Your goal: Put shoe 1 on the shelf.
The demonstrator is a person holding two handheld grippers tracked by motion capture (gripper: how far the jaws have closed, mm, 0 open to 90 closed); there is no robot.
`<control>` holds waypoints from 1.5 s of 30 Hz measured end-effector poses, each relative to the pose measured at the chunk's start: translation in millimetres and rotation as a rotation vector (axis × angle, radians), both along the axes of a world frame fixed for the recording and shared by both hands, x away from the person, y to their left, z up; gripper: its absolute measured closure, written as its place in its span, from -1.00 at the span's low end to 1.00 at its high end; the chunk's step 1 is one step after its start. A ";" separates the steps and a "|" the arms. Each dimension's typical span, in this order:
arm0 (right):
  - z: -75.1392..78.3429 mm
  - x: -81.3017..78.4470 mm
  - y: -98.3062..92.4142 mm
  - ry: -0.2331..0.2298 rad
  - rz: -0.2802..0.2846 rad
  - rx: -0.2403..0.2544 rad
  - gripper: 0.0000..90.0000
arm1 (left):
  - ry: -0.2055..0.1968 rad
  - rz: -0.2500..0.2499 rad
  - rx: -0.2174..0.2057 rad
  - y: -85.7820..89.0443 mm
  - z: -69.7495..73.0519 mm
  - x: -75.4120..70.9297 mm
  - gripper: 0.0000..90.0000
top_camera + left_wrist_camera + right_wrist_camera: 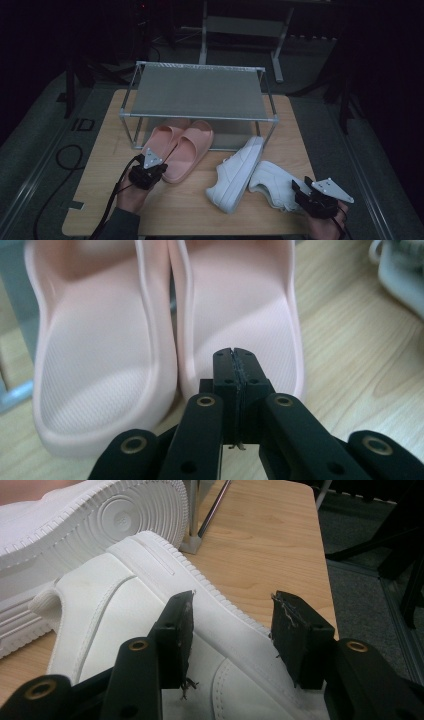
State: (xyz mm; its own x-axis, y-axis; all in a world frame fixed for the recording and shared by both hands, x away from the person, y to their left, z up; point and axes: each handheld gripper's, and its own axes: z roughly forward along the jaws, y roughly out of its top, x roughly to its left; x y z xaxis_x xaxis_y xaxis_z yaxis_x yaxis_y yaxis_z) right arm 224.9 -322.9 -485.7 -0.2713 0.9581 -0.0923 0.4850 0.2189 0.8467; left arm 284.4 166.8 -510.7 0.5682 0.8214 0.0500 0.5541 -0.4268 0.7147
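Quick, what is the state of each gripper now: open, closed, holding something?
Left gripper: closed, nothing between the jaws, at the heel of a pink slipper.
Right gripper: open, jaws astride a white sneaker, not gripping it.

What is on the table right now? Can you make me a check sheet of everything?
Surface: light wooden table, dimly lit.
Job's things: two pink slippers side by side, toes under the shoe rack; one white sneaker lies on its side, the other white sneaker sits beside it.
Clutter: nothing seen.
Grippers: left gripper has its jaws shut with nothing between them, at the heel of a slipper; right gripper has its jaws open, one on each side of the nearer sneaker's edge, not clamping it.
Cables: black cable trails from the left gripper; another loops on the floor.
Surroundings: dark room, grey floor, metal table legs behind.
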 end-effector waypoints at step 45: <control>-0.1 0.0 0.2 -0.001 0.001 -0.002 0.13 | 0.138 -0.064 -0.001 -25.3 -32.0 -16.3 0.92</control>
